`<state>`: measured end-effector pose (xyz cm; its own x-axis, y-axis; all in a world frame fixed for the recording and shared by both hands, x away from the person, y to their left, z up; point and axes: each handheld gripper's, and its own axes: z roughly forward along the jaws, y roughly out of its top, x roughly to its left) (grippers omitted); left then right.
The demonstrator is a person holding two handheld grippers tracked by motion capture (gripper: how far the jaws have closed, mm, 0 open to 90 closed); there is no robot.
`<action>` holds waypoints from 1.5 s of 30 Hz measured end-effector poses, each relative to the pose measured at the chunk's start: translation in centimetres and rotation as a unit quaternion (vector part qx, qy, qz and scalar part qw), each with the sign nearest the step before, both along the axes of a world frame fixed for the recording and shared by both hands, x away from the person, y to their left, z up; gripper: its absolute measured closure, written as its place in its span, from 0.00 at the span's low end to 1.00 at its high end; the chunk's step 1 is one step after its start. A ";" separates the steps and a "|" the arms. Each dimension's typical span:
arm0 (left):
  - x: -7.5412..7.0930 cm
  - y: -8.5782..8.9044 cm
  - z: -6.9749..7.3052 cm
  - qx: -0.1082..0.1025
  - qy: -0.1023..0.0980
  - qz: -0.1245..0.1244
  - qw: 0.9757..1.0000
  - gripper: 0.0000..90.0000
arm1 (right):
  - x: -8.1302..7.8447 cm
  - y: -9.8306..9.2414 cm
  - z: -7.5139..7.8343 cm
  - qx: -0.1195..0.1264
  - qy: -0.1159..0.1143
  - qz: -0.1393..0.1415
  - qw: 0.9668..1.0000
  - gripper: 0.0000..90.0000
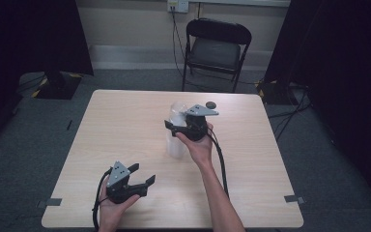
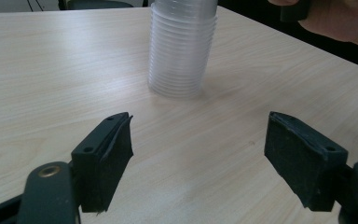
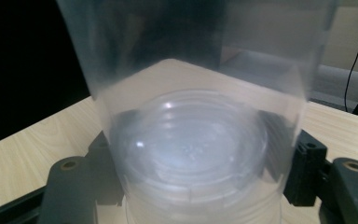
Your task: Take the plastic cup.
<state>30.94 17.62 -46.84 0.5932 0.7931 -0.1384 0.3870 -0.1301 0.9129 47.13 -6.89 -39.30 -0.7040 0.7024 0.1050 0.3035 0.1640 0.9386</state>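
A tall stack of clear plastic cups (image 1: 176,145) (image 2: 182,51) stands upright near the middle of the wooden table (image 1: 125,125). My right gripper (image 1: 176,123) (image 3: 203,154) reaches in from the right at the top of the stack. Its pads (image 3: 303,168) press on both sides of the top cup (image 3: 200,70) (image 1: 178,108), whose base sits just above the rims below it. My left gripper (image 1: 142,174) (image 2: 198,158) is held low near the table's front left, open wide with nothing between its fingers, and points toward the stack.
A black folding chair (image 1: 217,48) stands behind the table's far edge. A small dark round object (image 1: 211,104) shows just beyond the right gripper. Black curtains hang at both sides. Bare tabletop lies left of the stack and along the front.
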 end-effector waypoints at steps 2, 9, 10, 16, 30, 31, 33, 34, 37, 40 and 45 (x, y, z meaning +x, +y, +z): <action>0.0 0.0 0.0 -0.001 0.000 0.000 1.000 0.26 | 0.0 0.0 0.2 -0.001 -0.003 -0.001 1.000 0.35; 0.0 -0.1 -0.1 -0.003 -0.006 0.001 1.000 0.26 | -0.1 0.0 0.9 0.005 -0.007 -0.001 1.000 0.35; 0.0 -0.1 -0.1 -0.005 -0.005 0.001 1.000 0.26 | 0.0 0.0 0.9 0.006 -0.008 -0.001 1.000 0.35; 0.1 -0.1 -0.1 -0.004 -0.003 0.006 1.000 0.26 | -0.1 -0.2 1.4 0.016 -0.004 0.002 1.000 0.37; 0.2 -0.2 0.0 0.001 0.001 0.008 1.000 0.24 | -0.4 -0.3 3.0 0.030 -0.012 0.000 0.999 0.37; 0.3 -0.2 0.0 0.002 0.000 0.008 1.000 0.24 | -0.4 -0.4 3.1 0.031 -0.013 -0.001 0.999 0.38; 0.3 -0.2 0.0 0.002 0.000 0.009 1.000 0.24 | -0.5 -0.7 3.4 0.037 -0.011 0.000 0.999 0.38; 0.2 -0.2 0.0 0.001 0.001 0.010 1.000 0.24 | -0.5 -0.8 3.4 0.038 -0.012 0.000 0.999 0.38; 0.3 -0.3 0.0 0.001 -0.001 0.012 1.000 0.24 | -0.5 -1.1 3.8 0.046 -0.014 0.001 0.999 0.38; 0.3 -0.4 0.0 0.003 -0.003 0.009 1.000 0.24 | -0.9 -0.8 4.3 0.037 -0.024 0.011 0.999 0.37; 0.2 -0.4 0.1 0.001 -0.005 0.009 1.000 0.24 | -1.3 -0.8 5.1 0.042 -0.034 0.003 0.999 0.37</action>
